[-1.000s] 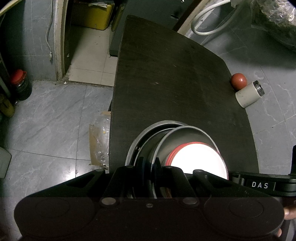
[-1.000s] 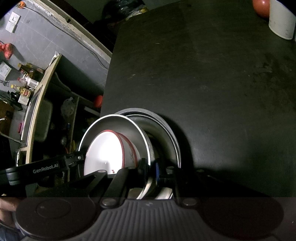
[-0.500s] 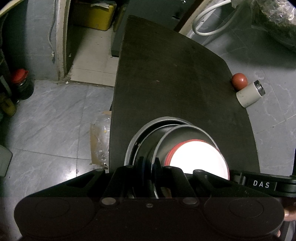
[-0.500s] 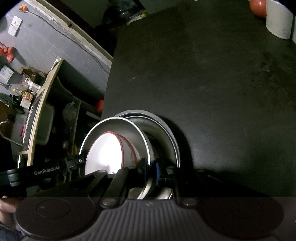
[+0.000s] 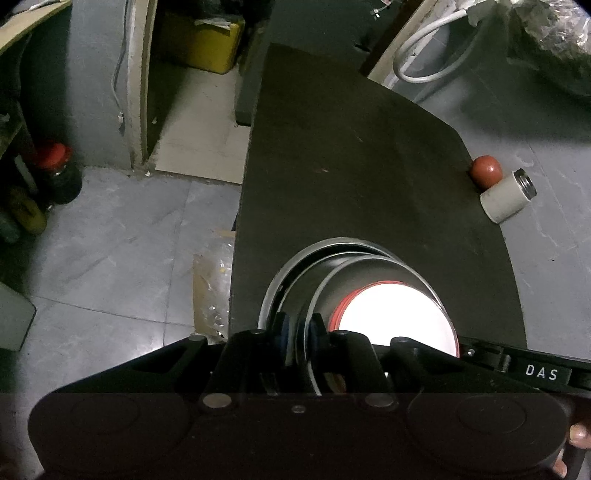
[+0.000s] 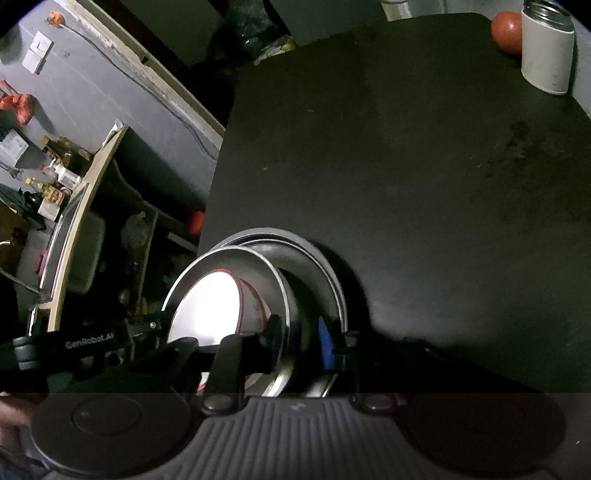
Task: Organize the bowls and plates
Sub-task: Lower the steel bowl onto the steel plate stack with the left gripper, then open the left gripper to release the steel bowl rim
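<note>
A steel bowl (image 5: 369, 273) rests tilted on stacked steel plates (image 5: 295, 266) near the front edge of the dark table (image 5: 351, 166). Inside it sits a white bowl with a red rim (image 5: 395, 317). My left gripper (image 5: 300, 330) straddles the steel bowl's left rim; its jaws are opening, with a thin gap beside the rim. In the right wrist view, my right gripper (image 6: 301, 338) straddles the right rim of the same steel bowl (image 6: 266, 273). Its jaws are opening too, and the blue pad stands clear of the metal. The white bowl (image 6: 207, 306) and plates (image 6: 317, 266) show there as well.
A red round fruit (image 5: 485, 170) and a white canister (image 5: 506, 197) stand at the table's far right edge, also in the right wrist view as fruit (image 6: 506, 31) and canister (image 6: 546, 51). Grey floor tiles and a red-lidded jar (image 5: 55, 173) lie left of the table.
Both grippers' jaws have parted from the steel bowl's rim, the right one more widely. The bowl stack stays where it was on the plates.
</note>
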Motion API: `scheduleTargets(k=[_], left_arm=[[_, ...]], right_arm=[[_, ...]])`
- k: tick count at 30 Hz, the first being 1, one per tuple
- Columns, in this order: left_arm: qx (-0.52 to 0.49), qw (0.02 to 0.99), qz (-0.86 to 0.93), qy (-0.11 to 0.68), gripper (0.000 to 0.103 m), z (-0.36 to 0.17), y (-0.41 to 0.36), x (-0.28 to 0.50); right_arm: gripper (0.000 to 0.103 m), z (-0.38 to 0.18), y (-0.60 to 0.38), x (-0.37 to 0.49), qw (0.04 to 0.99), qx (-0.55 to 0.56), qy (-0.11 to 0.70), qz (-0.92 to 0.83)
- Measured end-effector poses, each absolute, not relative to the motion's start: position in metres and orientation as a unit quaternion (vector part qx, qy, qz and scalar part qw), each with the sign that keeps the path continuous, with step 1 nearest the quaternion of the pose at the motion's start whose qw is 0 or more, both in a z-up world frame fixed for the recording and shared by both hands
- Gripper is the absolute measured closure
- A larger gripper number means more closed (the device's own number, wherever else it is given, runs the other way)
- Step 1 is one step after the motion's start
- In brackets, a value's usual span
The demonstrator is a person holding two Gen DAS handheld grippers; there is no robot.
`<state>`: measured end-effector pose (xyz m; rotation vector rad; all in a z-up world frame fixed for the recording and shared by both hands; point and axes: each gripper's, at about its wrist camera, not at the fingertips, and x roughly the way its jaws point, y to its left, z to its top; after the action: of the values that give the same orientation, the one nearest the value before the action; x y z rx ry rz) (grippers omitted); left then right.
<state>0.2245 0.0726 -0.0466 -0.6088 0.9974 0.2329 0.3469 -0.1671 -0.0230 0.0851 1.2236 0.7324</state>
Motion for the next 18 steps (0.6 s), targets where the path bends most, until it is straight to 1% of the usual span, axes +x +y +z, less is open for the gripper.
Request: scheduleTargets(k=[5, 6, 7, 8, 9, 11, 12, 13, 14, 18], left_arm=[[-0.286, 0.831, 0.122, 0.462, 0.088, -0.044, 0.068, 0.22], [-0.282, 0.832, 0.125, 0.46, 0.081, -0.042, 0.066, 0.219], [-0.273, 0.834, 0.135, 0.46, 0.074, -0.041, 0.065, 0.219], [-0.259, 0.837, 0.15, 0.459, 0.06, -0.038, 0.063, 0.218], [-0.247, 0.838, 0.16, 0.459, 0.051, -0.036, 0.062, 0.217], [-0.243, 0.84, 0.166, 0.456, 0.049, -0.035, 0.063, 0.214], [-0.25, 0.838, 0.168, 0.455, 0.049, -0.034, 0.064, 0.212], [-0.254, 0.836, 0.171, 0.455, 0.048, -0.034, 0.064, 0.211], [-0.253, 0.836, 0.174, 0.454, 0.046, -0.033, 0.064, 0.21], [-0.238, 0.837, 0.19, 0.454, 0.039, -0.029, 0.06, 0.209]], right_arm=[[0.07, -0.021, -0.174, 0.345, 0.764, 0.036, 0.546, 0.342], [0.069, -0.021, -0.175, 0.345, 0.766, 0.036, 0.543, 0.343], [0.067, -0.02, -0.176, 0.345, 0.767, 0.037, 0.54, 0.345], [0.065, -0.02, -0.177, 0.345, 0.767, 0.039, 0.537, 0.348], [0.065, -0.02, -0.178, 0.345, 0.767, 0.042, 0.535, 0.351], [0.065, -0.019, -0.179, 0.344, 0.77, 0.037, 0.529, 0.355], [0.061, -0.019, -0.179, 0.344, 0.772, 0.035, 0.525, 0.357], [0.049, -0.018, -0.18, 0.343, 0.776, 0.03, 0.52, 0.356], [0.045, -0.018, -0.18, 0.342, 0.782, 0.021, 0.516, 0.348], [0.044, -0.02, -0.186, 0.342, 0.783, 0.027, 0.513, 0.351]])
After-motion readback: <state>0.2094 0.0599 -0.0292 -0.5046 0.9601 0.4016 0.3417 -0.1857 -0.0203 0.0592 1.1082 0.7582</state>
